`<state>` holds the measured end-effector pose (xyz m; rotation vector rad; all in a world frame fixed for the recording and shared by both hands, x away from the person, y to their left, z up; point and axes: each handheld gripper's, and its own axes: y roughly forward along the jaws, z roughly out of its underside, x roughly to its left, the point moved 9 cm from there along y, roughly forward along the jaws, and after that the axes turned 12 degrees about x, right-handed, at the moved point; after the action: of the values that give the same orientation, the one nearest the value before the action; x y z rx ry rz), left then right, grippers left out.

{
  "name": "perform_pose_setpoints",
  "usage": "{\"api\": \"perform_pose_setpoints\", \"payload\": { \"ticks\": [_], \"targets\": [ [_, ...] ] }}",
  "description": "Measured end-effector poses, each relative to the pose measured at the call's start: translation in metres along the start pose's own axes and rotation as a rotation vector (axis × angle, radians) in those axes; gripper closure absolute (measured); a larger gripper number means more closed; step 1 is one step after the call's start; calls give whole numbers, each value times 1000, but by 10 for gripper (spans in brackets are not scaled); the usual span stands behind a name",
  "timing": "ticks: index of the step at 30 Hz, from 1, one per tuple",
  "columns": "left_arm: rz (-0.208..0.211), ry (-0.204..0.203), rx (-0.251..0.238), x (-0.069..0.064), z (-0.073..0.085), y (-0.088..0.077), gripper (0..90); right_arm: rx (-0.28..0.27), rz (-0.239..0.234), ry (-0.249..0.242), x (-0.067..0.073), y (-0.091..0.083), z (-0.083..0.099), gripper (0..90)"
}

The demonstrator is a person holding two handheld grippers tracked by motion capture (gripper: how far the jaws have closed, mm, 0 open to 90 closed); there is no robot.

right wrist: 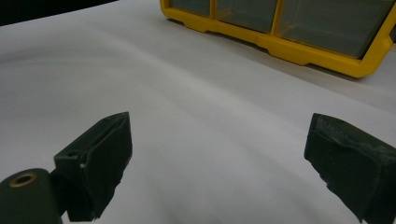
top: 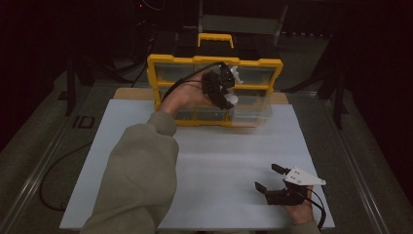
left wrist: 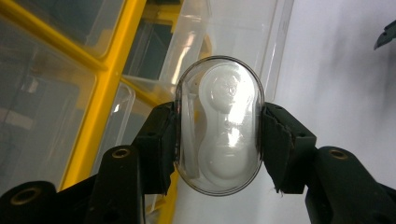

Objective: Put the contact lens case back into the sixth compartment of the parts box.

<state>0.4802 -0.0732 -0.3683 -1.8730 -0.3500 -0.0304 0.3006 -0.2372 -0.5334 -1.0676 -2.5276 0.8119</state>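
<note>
The left claw (left wrist: 218, 135) grips a clear capsule (left wrist: 218, 123) at twelve o'clock before the yellow drawer cabinet (top: 214, 61), seemingly to be stowed in a drawer next, while the right claw (top: 269, 176) rests wide open and empty at five o'clock on the surface (top: 229, 161).

oval clear glossy plastic capsule (left wrist: 219, 125): smooth, bright glare | yellow plastic organiser with clear drawers (top: 168, 70): glossy frame at 12 o'clock | white matt sheet on the surface (right wrist: 196, 116): smooth | black right claw pads (right wrist: 100, 154): matt, rough edges
</note>
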Motion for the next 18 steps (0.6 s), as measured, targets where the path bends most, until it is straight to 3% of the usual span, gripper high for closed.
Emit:
{"api": "perform_pose_setpoints", "payload": {
  "ticks": [18],
  "targets": [
    [-12,3,-20,-4,-24,9,492,-4,-6,-1,1,0,-1,76]
  ]
}}
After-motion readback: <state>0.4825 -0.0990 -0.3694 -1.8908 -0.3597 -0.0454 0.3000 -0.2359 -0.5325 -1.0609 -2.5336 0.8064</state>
